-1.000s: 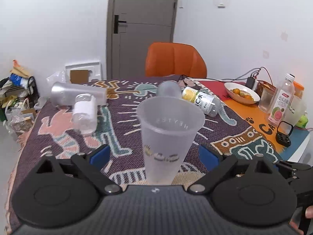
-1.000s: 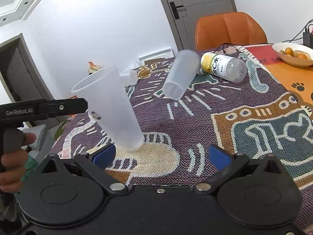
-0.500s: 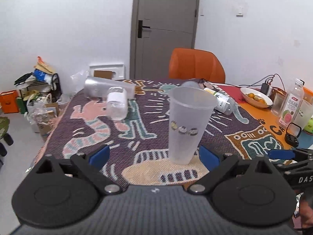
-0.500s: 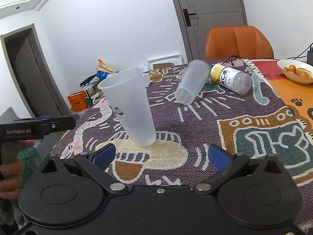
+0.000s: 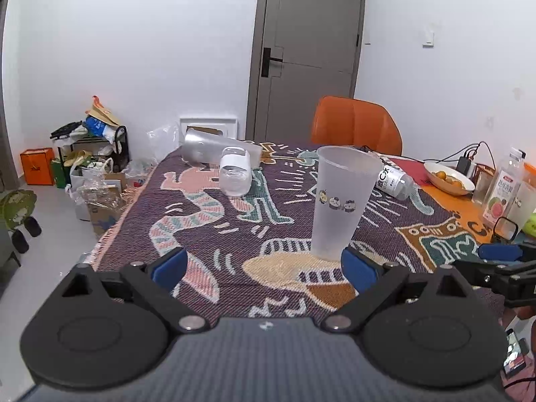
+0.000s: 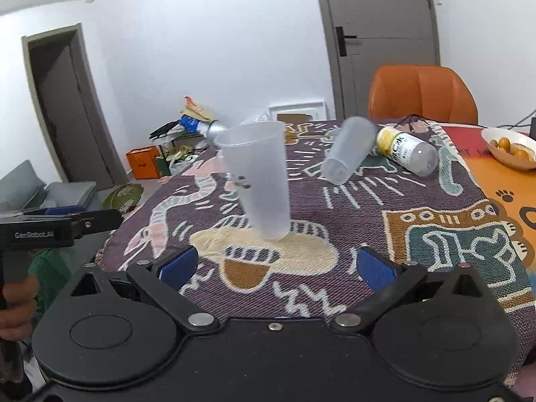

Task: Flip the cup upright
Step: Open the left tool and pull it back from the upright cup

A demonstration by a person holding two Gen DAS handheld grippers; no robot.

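Cup (image 5: pixel 341 201) upright on the patterned blanket (image 5: pixel 207 221), mouth up, nothing gripping it.

Frosted cup stands near the blanket's near edge, base on the cream patch, small cartoon figures on its wall. Left gripper (image 5: pixel 264 266) held low and level at the near edge, blue pads spread wide; its right pad (image 5: pixel 358 268) sits just beside the cup's base, contact cannot be told. Right gripper (image 6: pixel 278 263) also low at the near edge, pads spread wide, nothing between them; cup (image 6: pixel 259 181) stands ahead of it, apart. A hand (image 6: pixel 16 308) holds the left gripper's handle at the left of the right wrist view. Second frosted cup (image 6: pixel 346 150) lies on its side toward the far edge, touching a lying bottle (image 6: pixel 407 150). Silver tumbler (image 5: pixel 214 145) and clear jar (image 5: pixel 234 176) lie near the far left corner.
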